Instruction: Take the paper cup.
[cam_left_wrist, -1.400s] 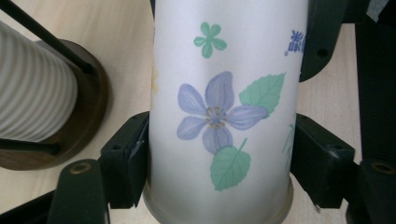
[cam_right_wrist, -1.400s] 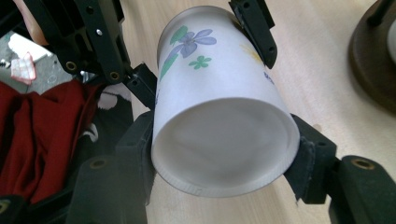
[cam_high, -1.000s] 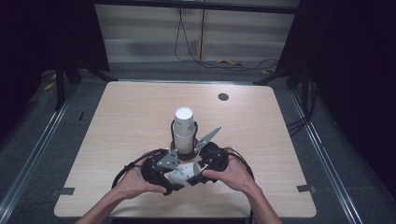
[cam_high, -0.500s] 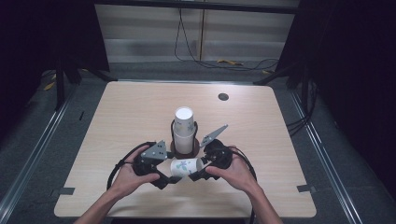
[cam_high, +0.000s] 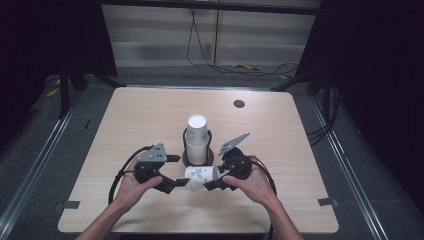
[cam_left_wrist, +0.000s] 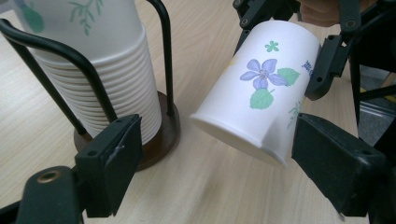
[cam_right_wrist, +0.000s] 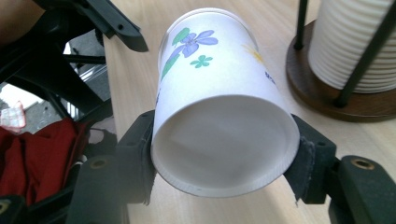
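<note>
A pale wooden counter is seen from above, with a small dark round fitting set into it near the far edge. At the middle of the counter a stack of paper cups is held upright in a black wire holder on a round brown base; the ribbed rims of the nested cups are seen close in both gripper views.

Just in front of the holder, a single paper cup printed with a purple flower and green leaves is held on its side above the counter, between the two hands. It is gripped by the right gripper, whose jaws are pressed against its two sides near the bottom end, as the right gripper view shows; the cup's recessed bottom is turned toward that camera.

The left gripper is placed at the cup's open end. Its jaws have just been opening and stand wide apart, with the cup's rim seen ahead between them and not touched by either pad.
</note>
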